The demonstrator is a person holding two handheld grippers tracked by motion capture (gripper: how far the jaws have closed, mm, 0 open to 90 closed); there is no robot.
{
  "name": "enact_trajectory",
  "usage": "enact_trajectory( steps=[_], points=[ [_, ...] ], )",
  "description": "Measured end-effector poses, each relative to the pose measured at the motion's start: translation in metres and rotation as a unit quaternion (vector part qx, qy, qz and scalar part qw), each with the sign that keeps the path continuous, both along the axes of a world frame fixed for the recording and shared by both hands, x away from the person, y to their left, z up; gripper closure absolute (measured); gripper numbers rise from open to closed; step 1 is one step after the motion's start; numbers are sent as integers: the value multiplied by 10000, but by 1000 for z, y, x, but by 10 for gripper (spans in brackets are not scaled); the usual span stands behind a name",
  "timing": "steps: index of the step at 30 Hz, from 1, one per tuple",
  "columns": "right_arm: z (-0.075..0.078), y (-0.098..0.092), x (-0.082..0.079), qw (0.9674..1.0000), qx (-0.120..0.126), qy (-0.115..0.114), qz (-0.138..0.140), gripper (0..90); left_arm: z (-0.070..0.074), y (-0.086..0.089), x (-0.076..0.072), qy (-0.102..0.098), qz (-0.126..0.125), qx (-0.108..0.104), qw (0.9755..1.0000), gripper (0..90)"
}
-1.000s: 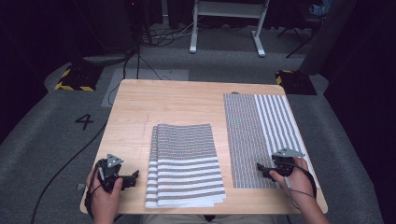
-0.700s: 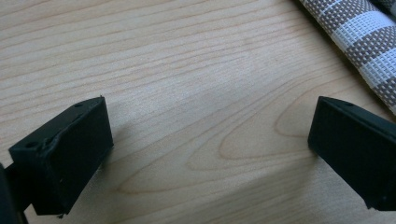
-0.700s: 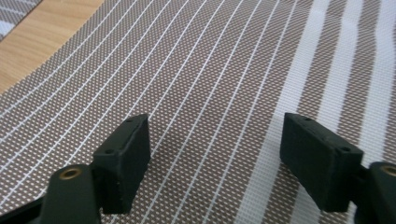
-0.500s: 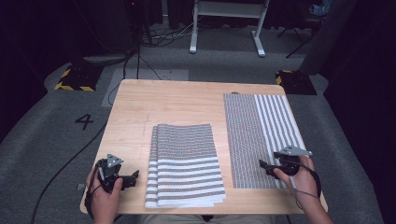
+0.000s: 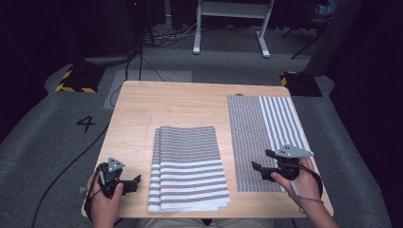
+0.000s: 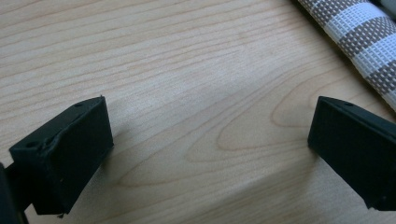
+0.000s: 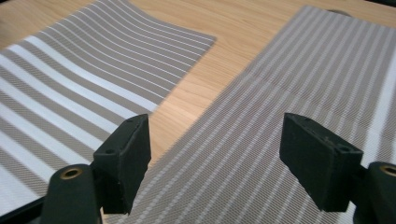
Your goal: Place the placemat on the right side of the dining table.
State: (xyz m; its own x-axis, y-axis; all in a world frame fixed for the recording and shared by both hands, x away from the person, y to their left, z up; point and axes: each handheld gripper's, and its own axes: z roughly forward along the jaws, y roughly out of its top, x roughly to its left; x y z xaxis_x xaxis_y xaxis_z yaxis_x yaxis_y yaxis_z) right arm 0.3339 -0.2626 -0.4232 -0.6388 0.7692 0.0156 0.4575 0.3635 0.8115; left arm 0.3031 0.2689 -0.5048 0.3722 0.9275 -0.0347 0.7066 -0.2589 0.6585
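Here, the right gripper (image 5: 262, 162), jaws spread, hovers over the single striped mat (image 5: 266, 137) at 3 o'clock on the tabletop (image 5: 190, 107). The left gripper (image 5: 128, 182), also spread, rests at 8 o'clock beside the stacked mats (image 5: 187, 168). A clean pick likely means pinching one edge only.

table (image 5: 190, 107): light wood, on grey floor
floor mark (image 5: 86, 123): "4", left of table
hazard blocks (image 5: 75, 80): yellow-black (one off each far corner)
white frame (image 5: 232, 24): stood behind table
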Motion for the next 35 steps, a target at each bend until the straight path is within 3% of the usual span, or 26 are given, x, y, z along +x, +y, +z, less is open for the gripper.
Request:
enact_trajectory(
  steps=[5,9,16,21,27,35],
  points=[
    [13,19,-15,9991,227,70,359,256,0,0,0,0,-25,-22,10000,1],
    [21,38,-26,9983,268,7,526,266,0,1,0,2,-50,19,10000,0],
    [21,68,-34,9978,158,11,647,266,0,1,2,-7,-95,-27,10000,0],
    [6,103,-40,9946,110,89,1031,266,0,2,3,8,-111,-7,9999,0],
    [-17,133,-40,9907,132,119,1349,266,0,2,4,-1,-109,1,9999,0],
    [-66,160,-39,9880,-17,173,1533,266,0,2,4,-8,-116,3,9999,0]
  ],
)
